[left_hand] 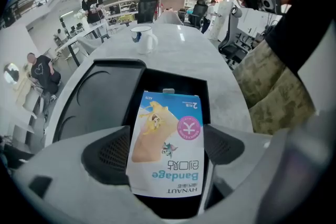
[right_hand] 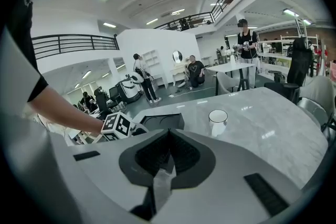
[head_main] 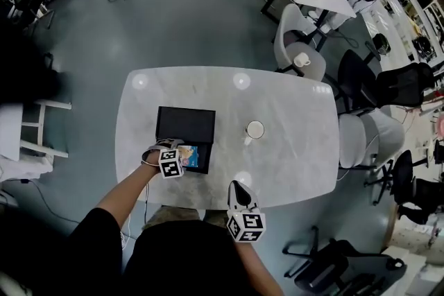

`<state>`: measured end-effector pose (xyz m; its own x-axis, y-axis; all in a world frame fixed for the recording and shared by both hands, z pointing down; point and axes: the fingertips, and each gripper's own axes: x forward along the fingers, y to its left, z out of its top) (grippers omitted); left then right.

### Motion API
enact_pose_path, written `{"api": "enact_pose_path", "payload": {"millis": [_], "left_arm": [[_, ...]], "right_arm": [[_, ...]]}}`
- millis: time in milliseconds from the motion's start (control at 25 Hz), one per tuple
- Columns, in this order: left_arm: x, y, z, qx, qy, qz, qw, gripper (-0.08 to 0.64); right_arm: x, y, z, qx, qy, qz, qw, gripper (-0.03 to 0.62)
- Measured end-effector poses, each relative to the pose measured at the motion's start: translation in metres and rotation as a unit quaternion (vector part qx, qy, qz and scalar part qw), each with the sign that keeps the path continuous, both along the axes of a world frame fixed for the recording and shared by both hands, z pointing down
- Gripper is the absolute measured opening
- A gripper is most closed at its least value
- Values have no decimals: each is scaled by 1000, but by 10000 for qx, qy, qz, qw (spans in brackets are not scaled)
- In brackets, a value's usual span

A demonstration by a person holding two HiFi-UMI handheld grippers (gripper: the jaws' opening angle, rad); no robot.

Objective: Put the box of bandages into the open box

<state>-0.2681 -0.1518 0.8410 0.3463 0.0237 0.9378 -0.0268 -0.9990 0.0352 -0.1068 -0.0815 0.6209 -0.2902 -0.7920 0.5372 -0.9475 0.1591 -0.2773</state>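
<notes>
Holding the box of bandages (left_hand: pixel 169 128) over the open box (left_hand: pixel 105 94)

Pinched by both long edges, near its printed lower end, in the left gripper (left_hand: pixel 168 150), directly over the dark cavity just ahead of the jaws; impossible to tell whether already touching the floor. Treat as light, thin card with a glossy face: probably stiff enough to stay flat, yet easy to dent or let slip, so grip the edges moderately. Consult the left gripper view for the pinch and the cavity beneath; expect only a small coloured patch in the head view. Consult the head view for spacing: right gripper (head_main: pixel 239 199) well right of the left one, at the table (head_main: pixel 291 149) edge, pressed together on nothing, mug (head_main: pixel 254 129) ahead.
</notes>
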Motion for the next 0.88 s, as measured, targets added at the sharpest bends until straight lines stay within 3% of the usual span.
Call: {"api": "enact_pose_path", "payload": {"millis": [880], "left_arm": [[12,-1,-1,-230,237,-287,9990,433]], "right_arm": [[10,8,13,-162,-73,163,9997,12]]}}
